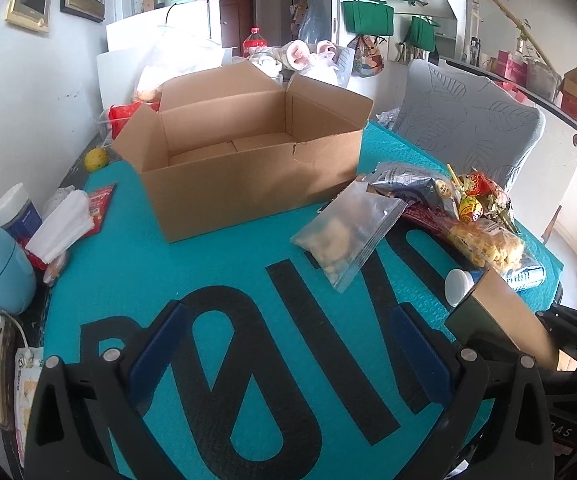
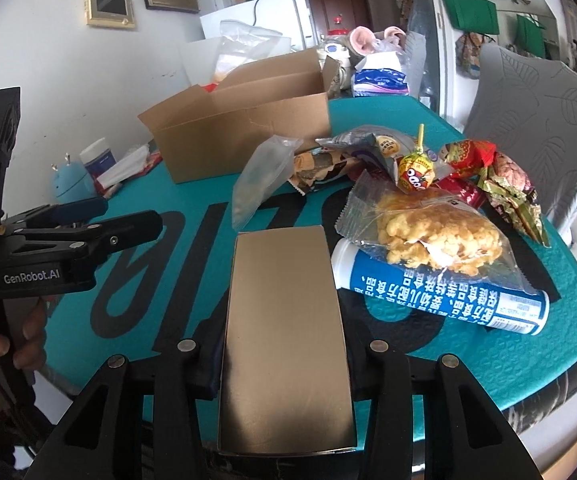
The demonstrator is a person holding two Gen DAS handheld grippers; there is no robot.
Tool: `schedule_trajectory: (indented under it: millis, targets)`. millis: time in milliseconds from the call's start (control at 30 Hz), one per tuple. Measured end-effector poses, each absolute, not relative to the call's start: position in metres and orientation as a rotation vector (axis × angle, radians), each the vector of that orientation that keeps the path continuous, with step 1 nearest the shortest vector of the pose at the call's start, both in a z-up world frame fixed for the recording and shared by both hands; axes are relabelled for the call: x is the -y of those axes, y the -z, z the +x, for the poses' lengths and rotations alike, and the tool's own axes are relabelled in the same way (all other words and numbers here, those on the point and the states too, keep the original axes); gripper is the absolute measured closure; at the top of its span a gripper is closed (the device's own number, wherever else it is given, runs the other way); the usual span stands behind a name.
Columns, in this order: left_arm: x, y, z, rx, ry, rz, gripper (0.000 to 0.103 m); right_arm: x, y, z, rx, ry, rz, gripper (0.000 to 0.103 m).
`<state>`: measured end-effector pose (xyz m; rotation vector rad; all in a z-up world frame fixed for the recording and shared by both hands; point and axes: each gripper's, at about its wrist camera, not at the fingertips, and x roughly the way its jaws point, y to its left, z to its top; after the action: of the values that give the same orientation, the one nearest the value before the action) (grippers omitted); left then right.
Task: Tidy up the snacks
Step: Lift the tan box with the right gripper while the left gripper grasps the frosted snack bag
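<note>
Slim gold-brown box [image 2: 284, 336] pinched between right gripper [image 2: 284, 364] jaws, low over the teal mat [image 1: 216, 264] on the counter. Snack pile [image 2: 428, 208] just right of it, blue-and-white tube [image 2: 440, 292] under a puffed-snack bag. Left gripper [image 1: 284, 344] jaws spread, nothing between. Open cardboard carton [image 1: 248, 160] near mat's far edge; bare mat between carton and jaws. Clutter along left wall; grey chair [image 1: 468, 128] beyond the snacks.

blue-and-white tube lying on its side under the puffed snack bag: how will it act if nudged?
The blue-and-white cylindrical tube probably rolls easily: round, lying on its side. It looks rigid. The clear puffed-snack bag resting on it would likely slide off.
</note>
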<state>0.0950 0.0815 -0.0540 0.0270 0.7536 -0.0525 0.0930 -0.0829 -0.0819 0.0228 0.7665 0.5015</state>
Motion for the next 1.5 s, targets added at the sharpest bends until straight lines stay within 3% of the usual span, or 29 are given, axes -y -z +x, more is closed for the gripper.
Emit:
schedule_trajectory:
  millis: [500,800,1267,1333,1500]
  targets:
    - [-0.054,0.058,0.154,-0.8,0.155,0.144,0.0,0.088,0.086,0.102,-0.777,-0.523,0.086,0.06]
    - [-0.037,0.063,0.192,-0.811,0.213,0.215,0.0,0.102,0.05,0.116,-0.707,-0.519,0.116,0.06]
    - [-0.045,0.105,0.251,-1.007,0.348,0.131,0.0,0.103,0.054,0.171,-0.771,-0.462,0.114,0.06]
    - [-0.046,0.108,0.252,-1.036,0.372,0.11,0.006,0.103,0.055,0.173,-0.767,-0.447,0.121,0.06]
    - [-0.049,0.102,0.242,-1.024,0.377,0.127,0.033,0.101,0.057,0.181,-0.788,-0.453,0.155,0.06]
